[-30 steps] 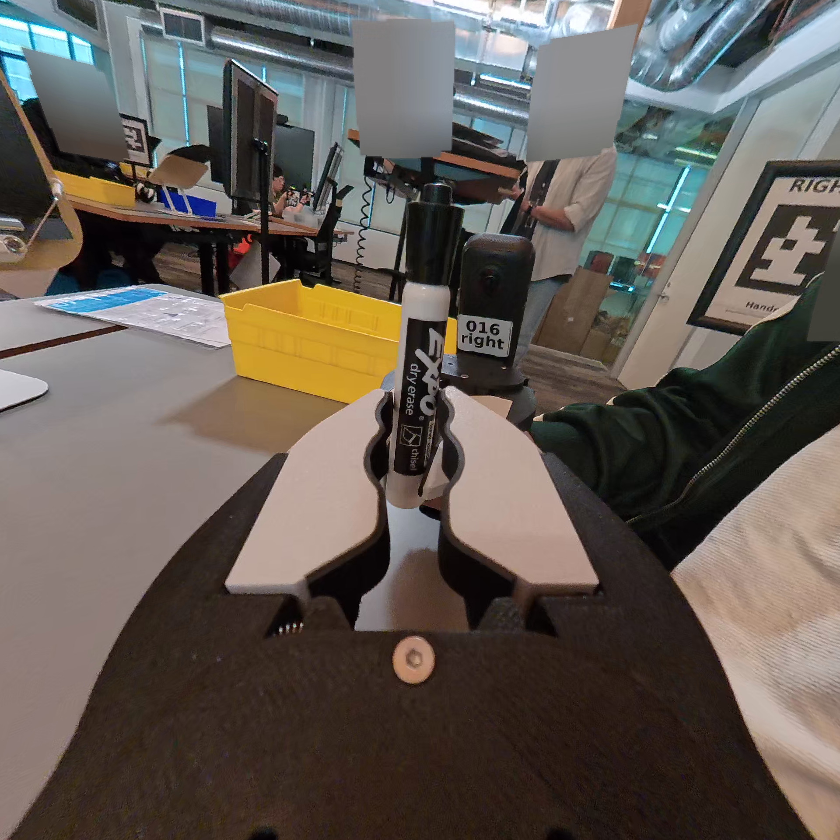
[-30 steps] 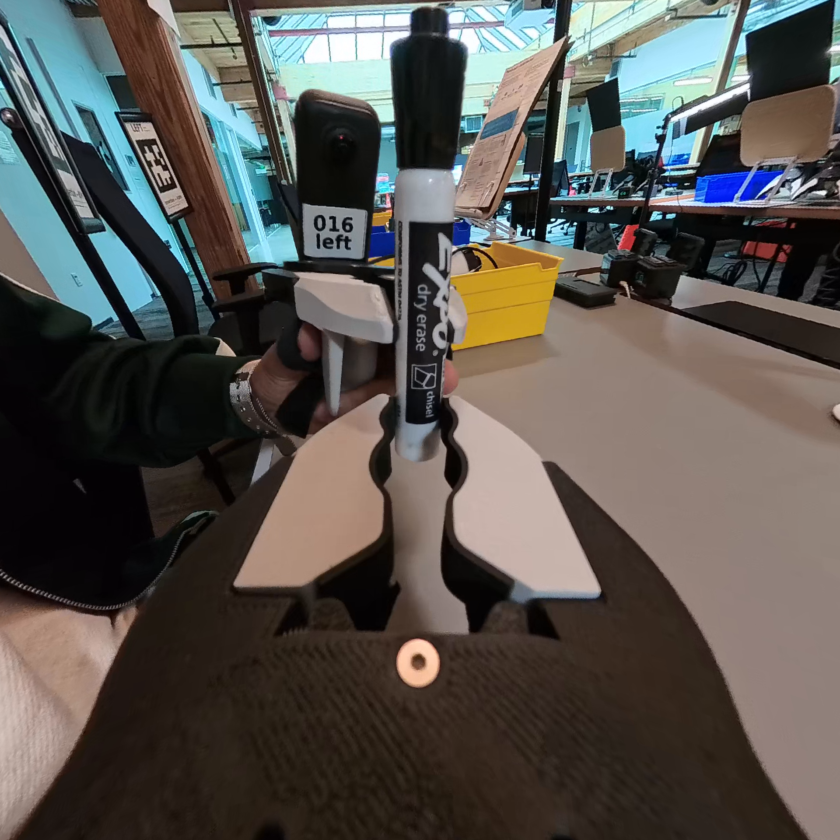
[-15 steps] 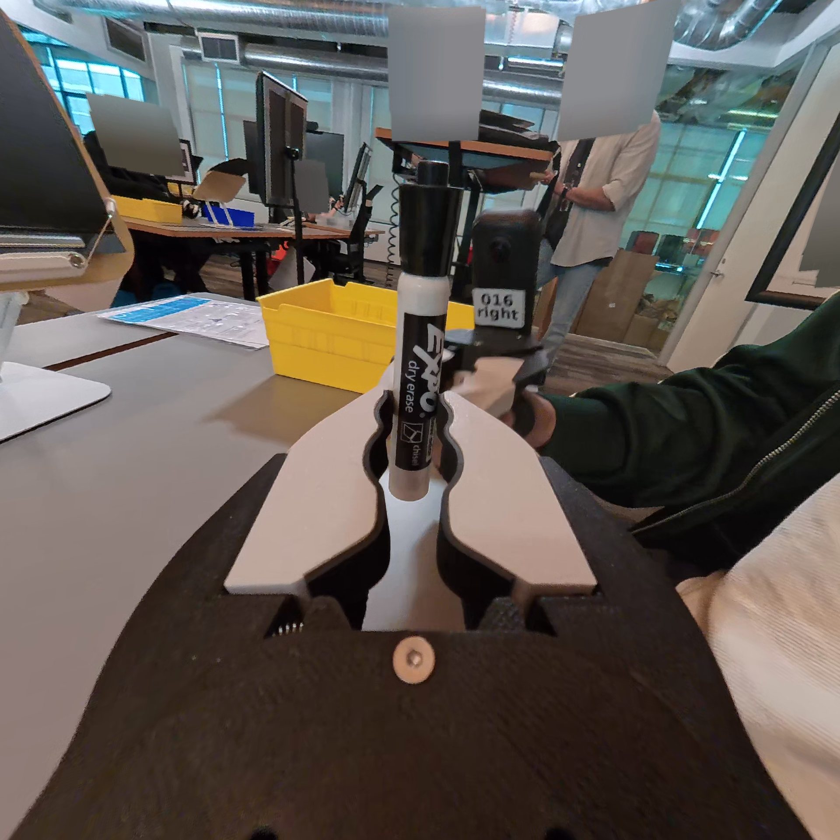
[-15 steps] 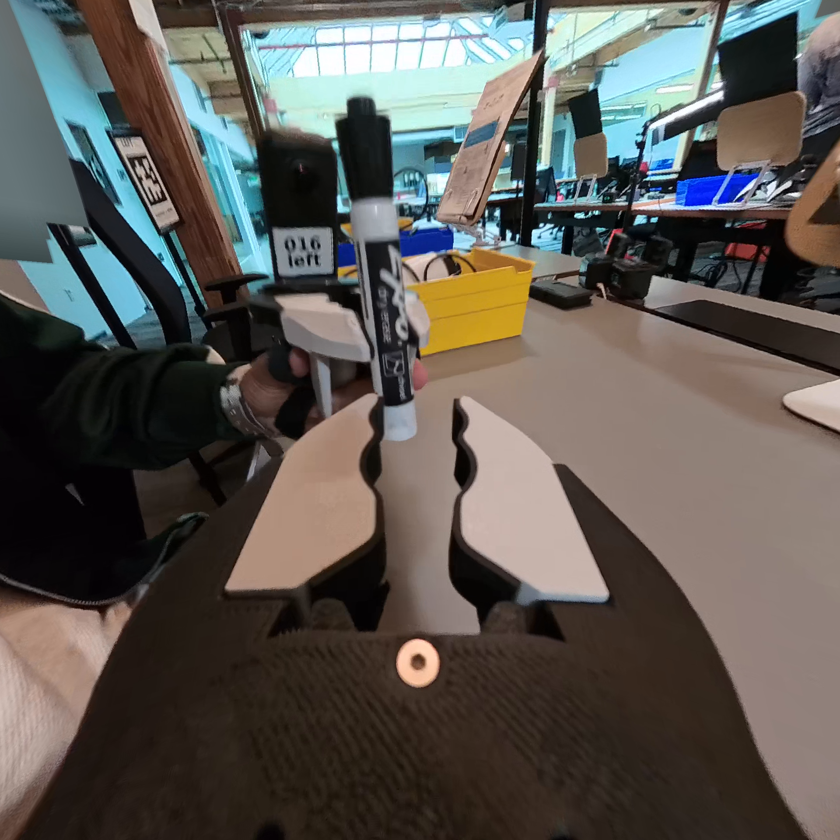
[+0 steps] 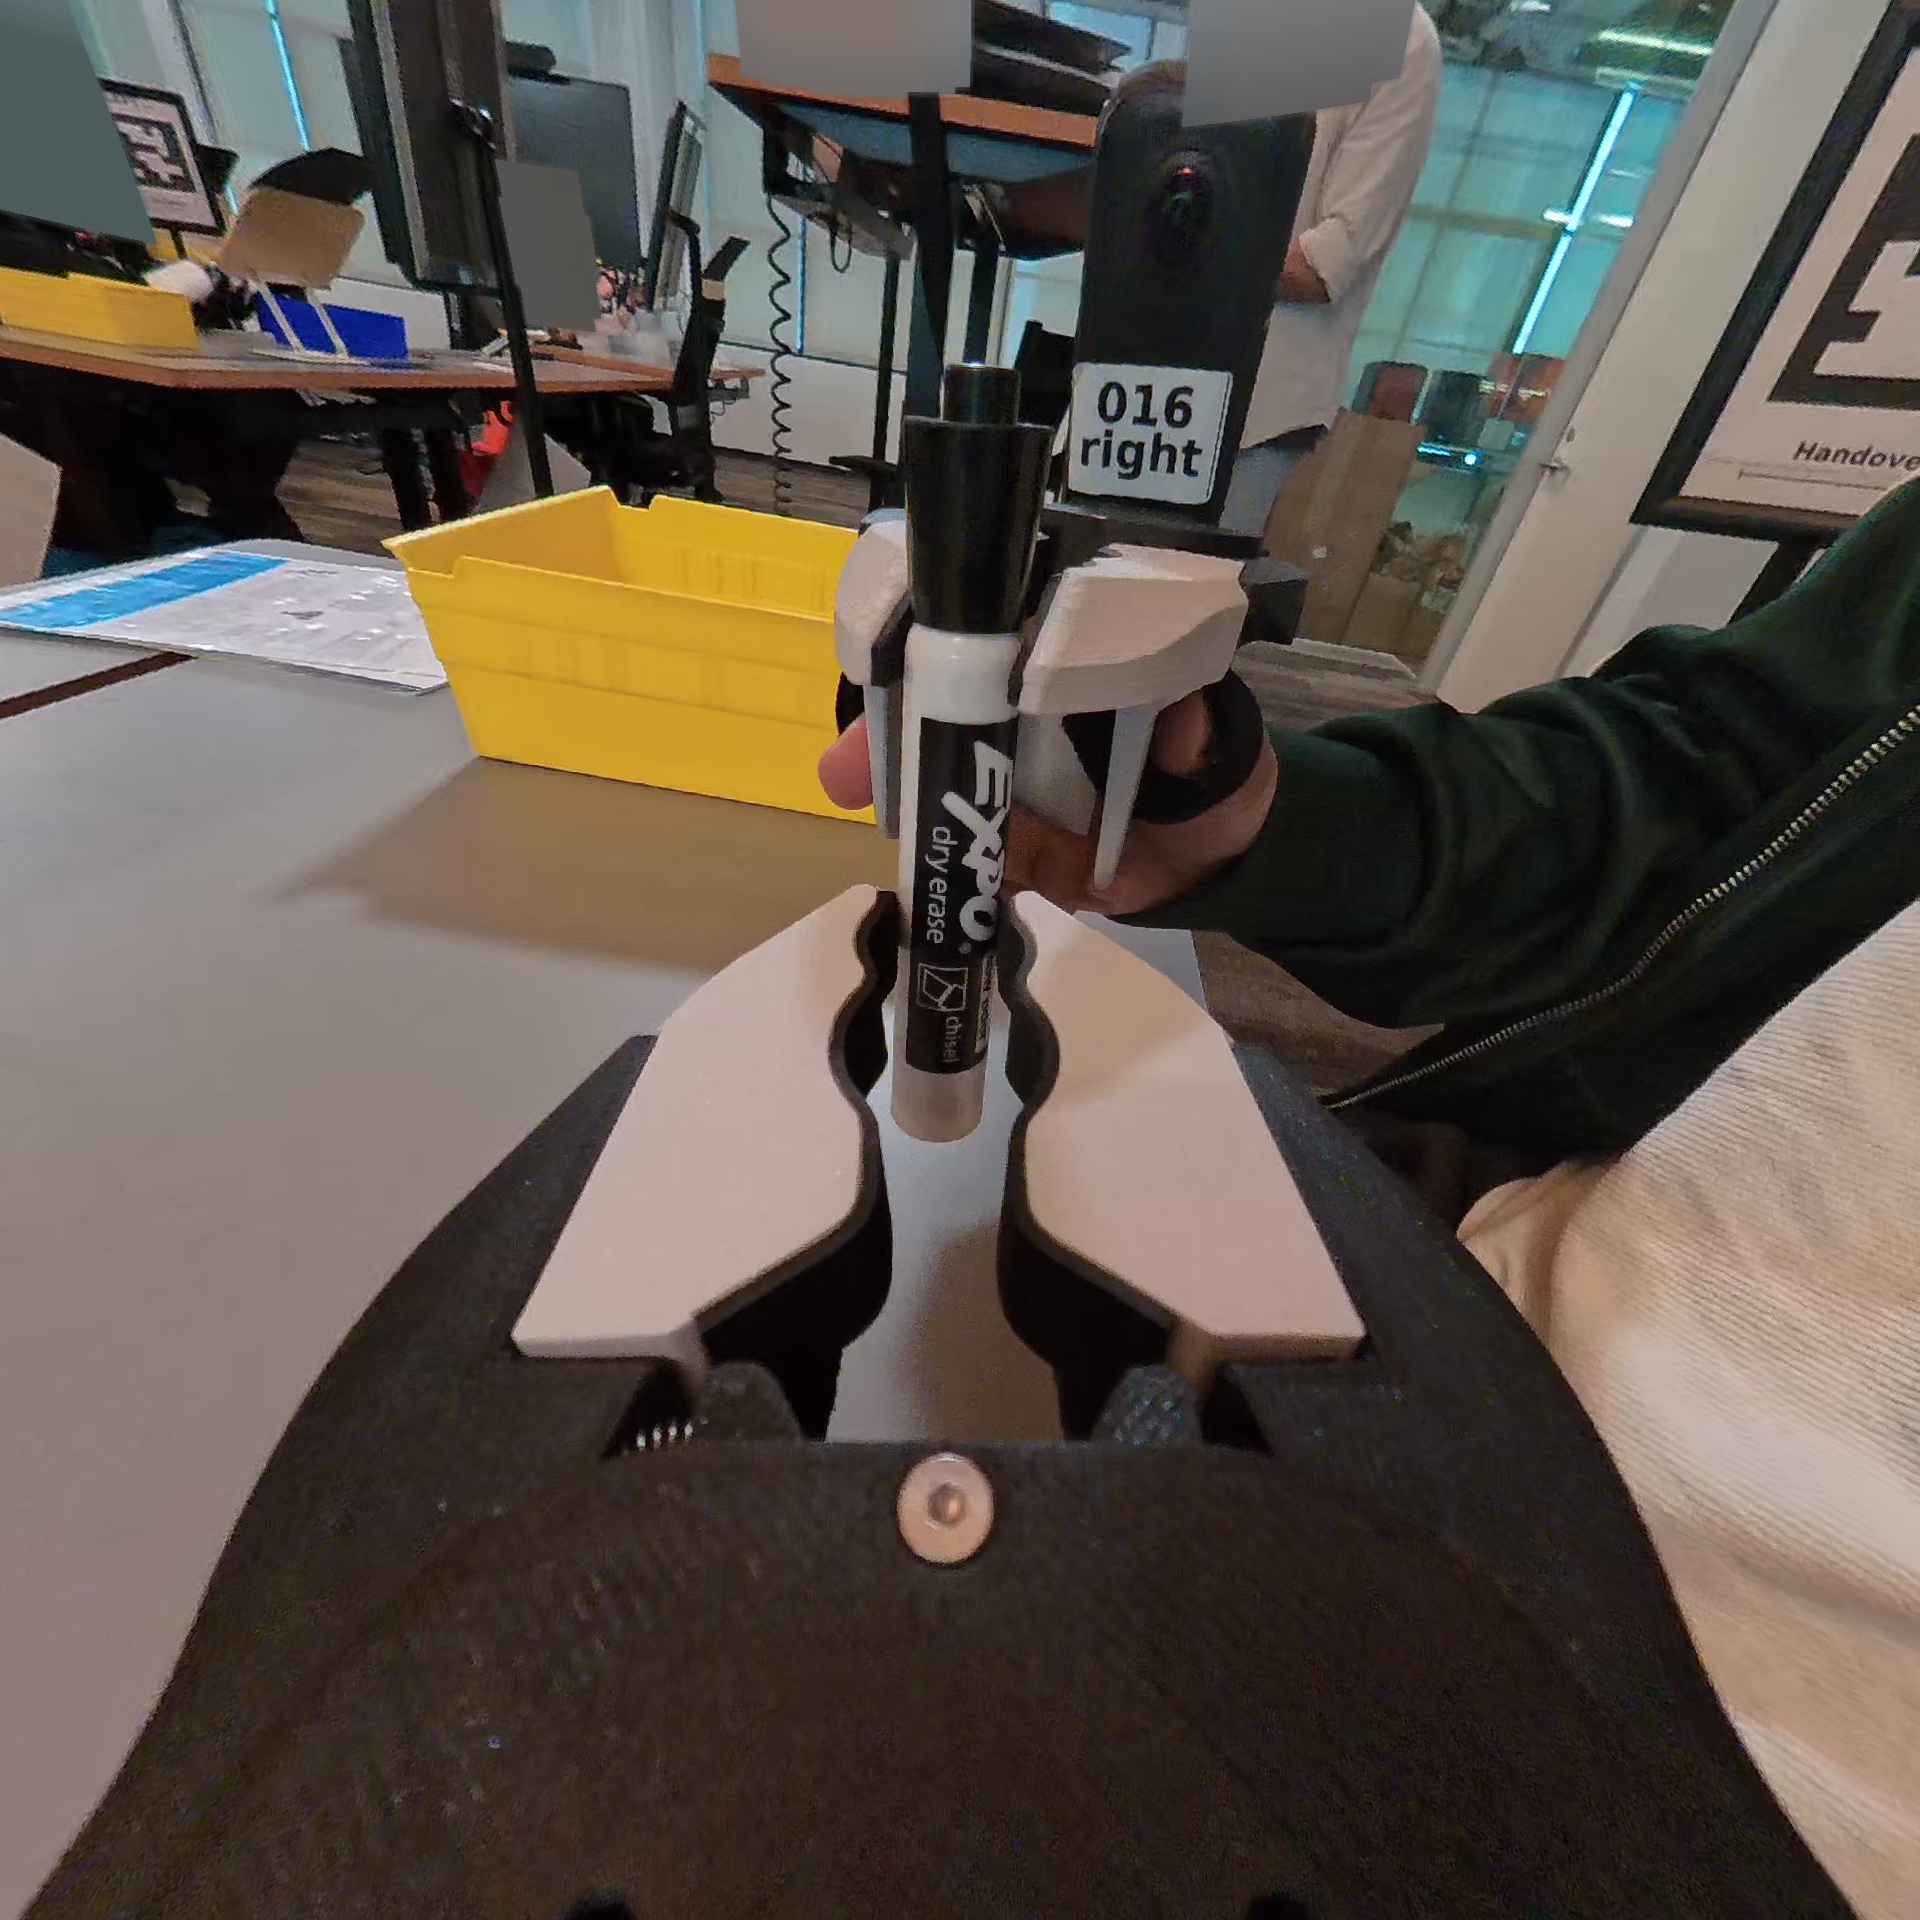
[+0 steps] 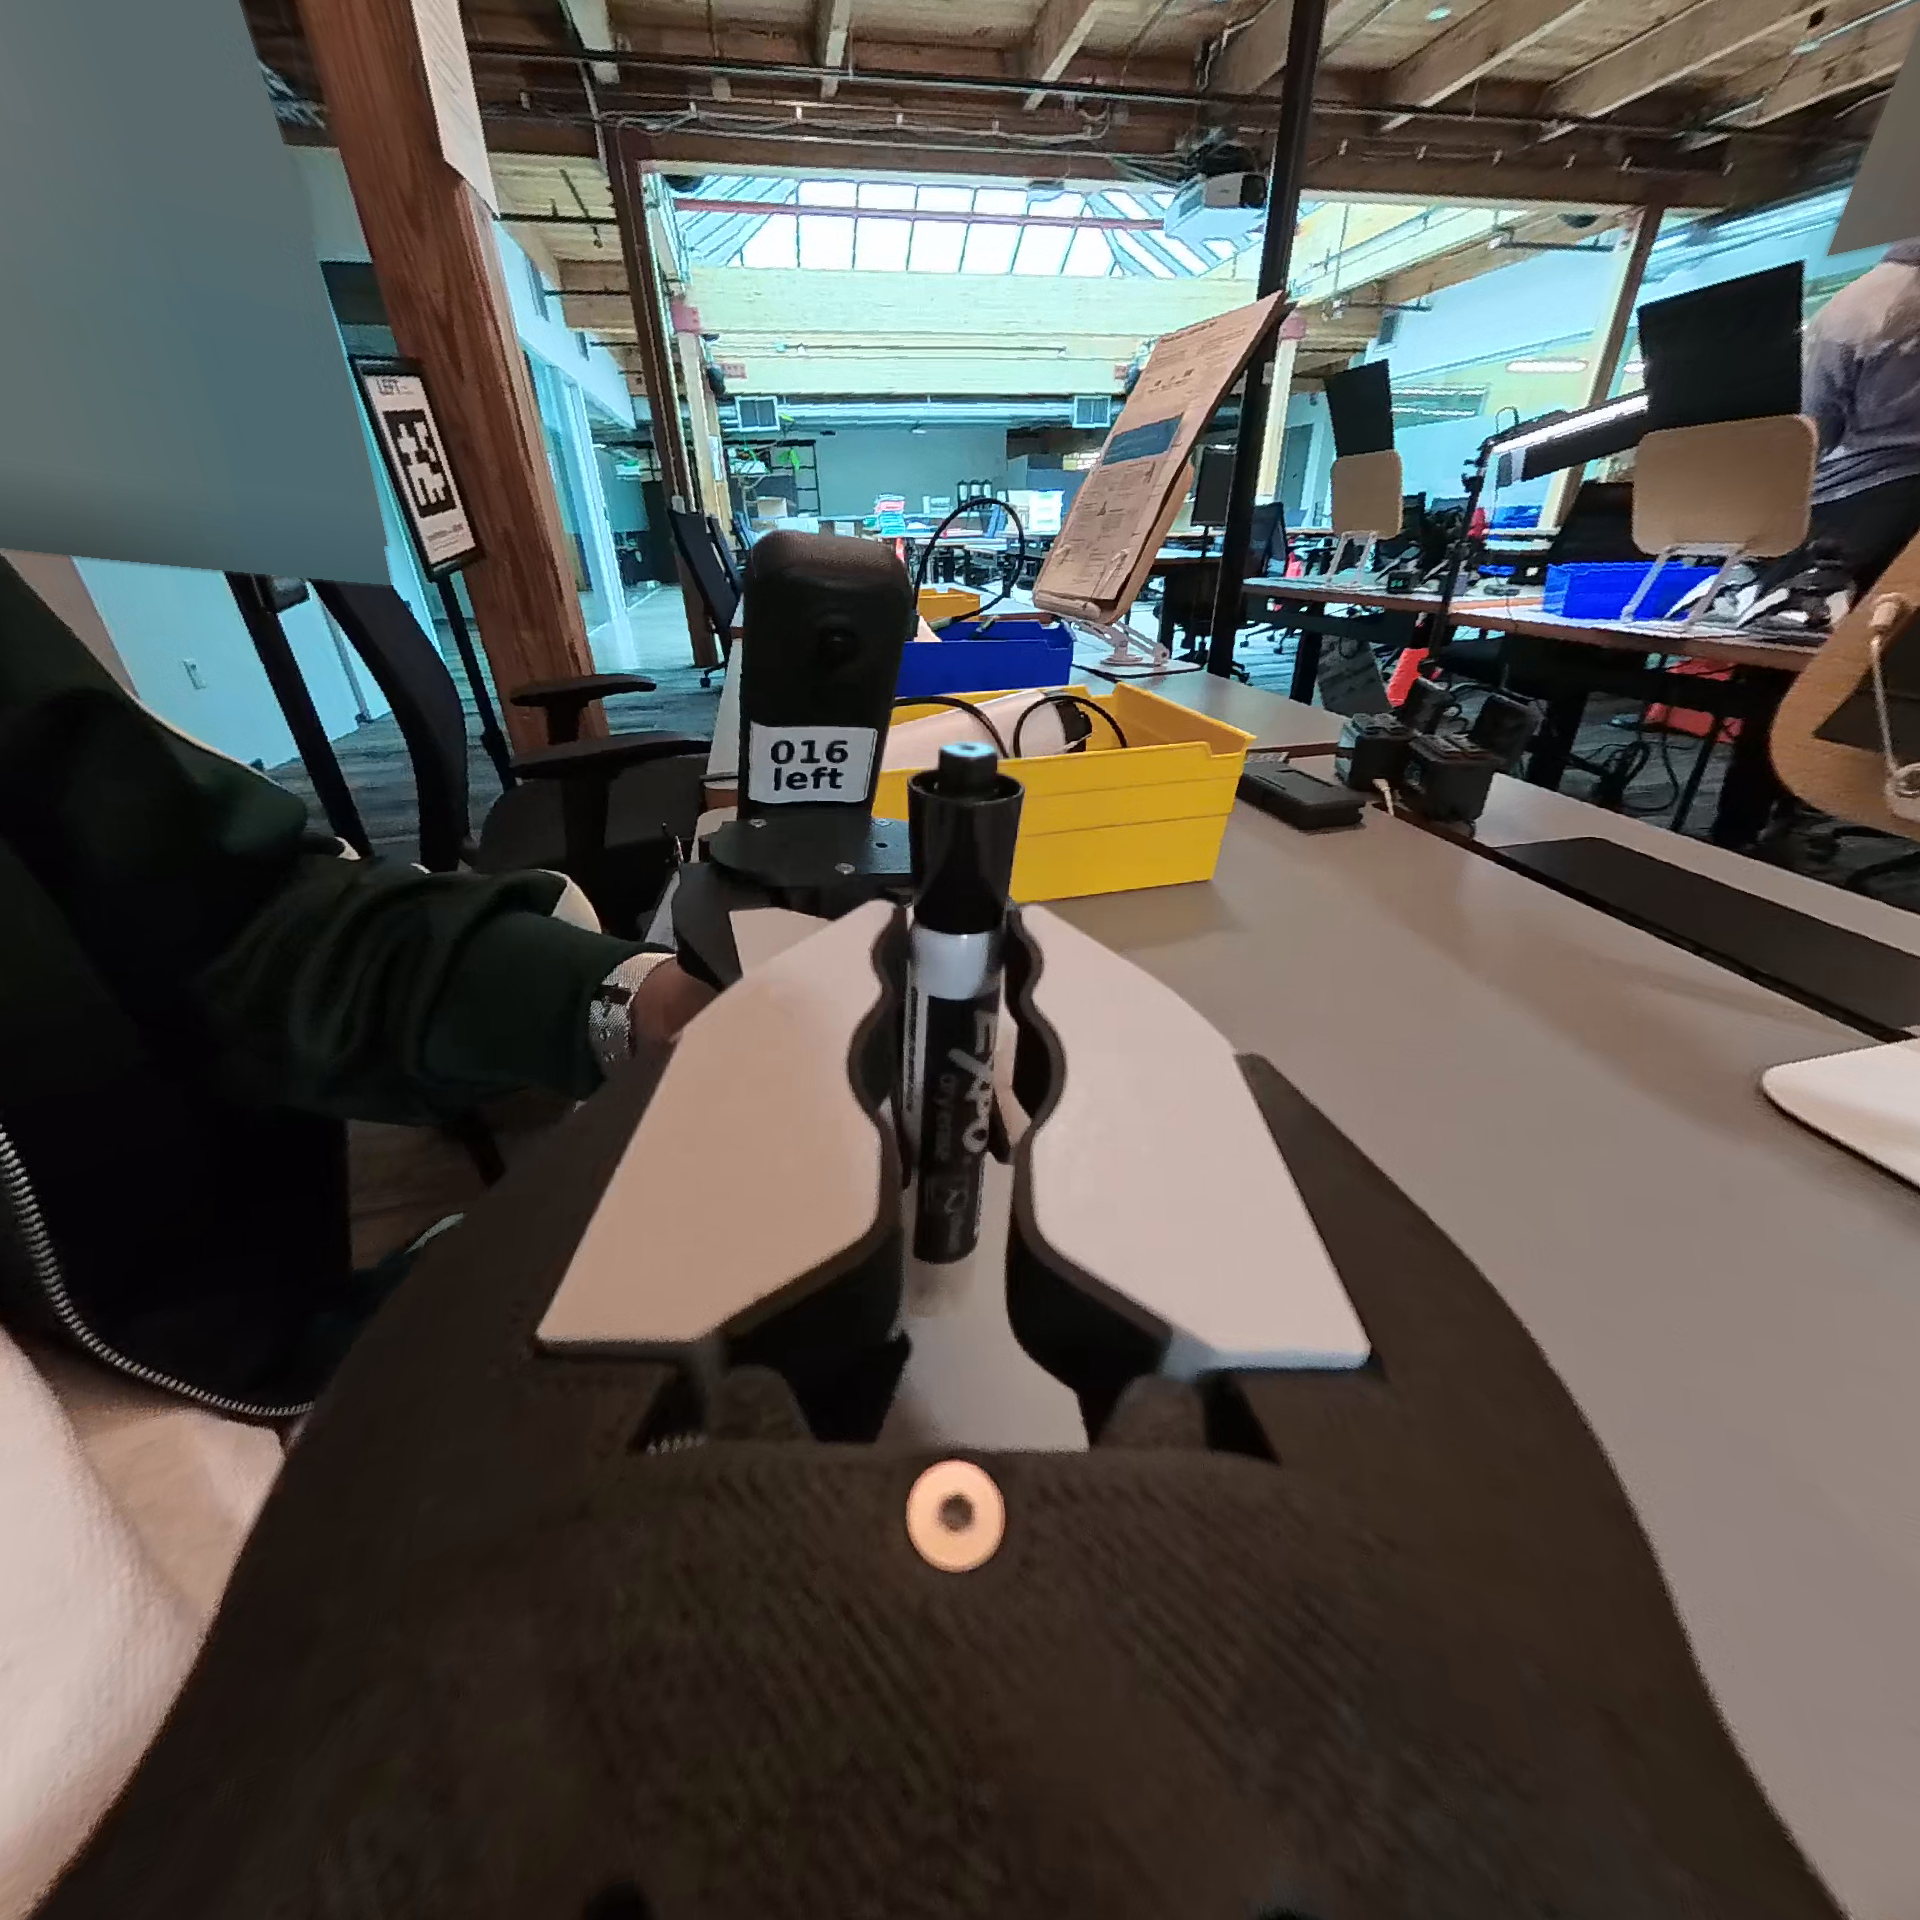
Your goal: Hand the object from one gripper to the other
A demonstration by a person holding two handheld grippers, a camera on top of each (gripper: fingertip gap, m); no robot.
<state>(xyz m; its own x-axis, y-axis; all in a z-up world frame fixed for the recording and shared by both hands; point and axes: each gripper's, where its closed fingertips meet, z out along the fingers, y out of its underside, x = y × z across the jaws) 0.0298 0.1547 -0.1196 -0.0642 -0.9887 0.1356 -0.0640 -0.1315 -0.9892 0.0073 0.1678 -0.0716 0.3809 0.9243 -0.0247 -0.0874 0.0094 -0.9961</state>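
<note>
marker: black-and-white dry-erase marker [image 5: 948,862], standing upright in the air over the near edge of the grey table [image 5: 260,987], cap end up. It isn't resting on anything.

left gripper: the left gripper [image 5: 940,997] has its white fingers [image 5: 727,1143] pinched in on the lower barrel of the marker. The wavy inner edges sit right against it on both sides, so I'd call that clamped on.

right gripper: seen from across, the right gripper [image 5: 951,644] is up around the marker just under the cap, one white finger on each side. In its own view [image 6: 951,997] the marker [image 6: 951,1039] sits deep between the fingers with thin slivers of gap showing along the barrel, and it's a bit blurry. Honestly I cannot tell if it's squeezing or just closing around it.

where we're at: mid-handoff, I'd say. Both grippers are on the same marker at once, the left low, the right high.

what's left: the right needs a firm hold, if it doesn't have one, then the left lets go and backs off. Neither looks done.

background stuff: a yellow bin [image 5: 623,623] sits on the table behind them, well apart from the action, and a person in a light shirt [image 5: 1340,239] stands further back.
</note>
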